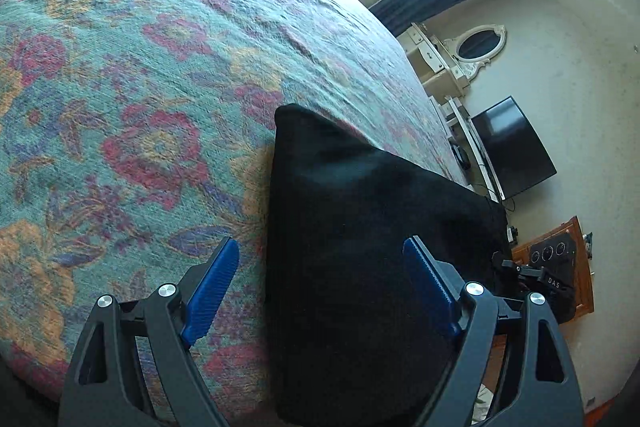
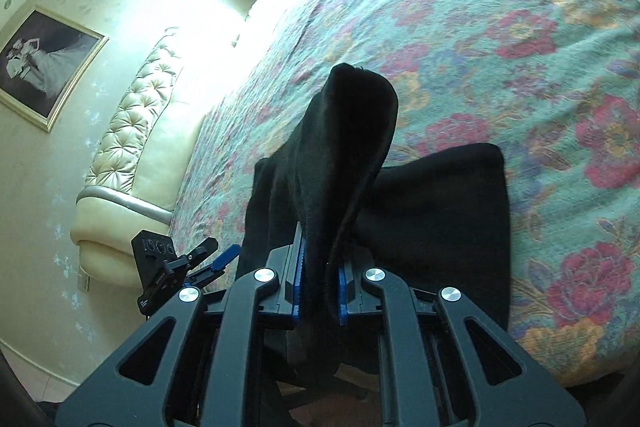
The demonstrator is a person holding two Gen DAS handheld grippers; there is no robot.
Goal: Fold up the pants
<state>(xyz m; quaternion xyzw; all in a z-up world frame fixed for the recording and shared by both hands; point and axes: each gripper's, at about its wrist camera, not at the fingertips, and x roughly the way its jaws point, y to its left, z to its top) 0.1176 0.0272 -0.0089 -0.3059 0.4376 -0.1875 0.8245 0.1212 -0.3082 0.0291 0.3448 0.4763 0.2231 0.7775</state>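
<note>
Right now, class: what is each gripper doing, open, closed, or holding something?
Left gripper: open, holding nothing, above the black pants.
Right gripper: closed on a raised fold of the black pants.

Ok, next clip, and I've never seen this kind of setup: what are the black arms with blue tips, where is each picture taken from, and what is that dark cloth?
There is no robot here. A person holds a two-finger gripper in each hand, and each carries a fisheye camera looking out along its fingers.

The left wrist view shows the left gripper open, its blue pads spread above the black pants.

The right wrist view shows the right gripper shut on a raised fold of the pants; the rest lies on the floral bedspread. The left gripper also shows at the side there.
</note>
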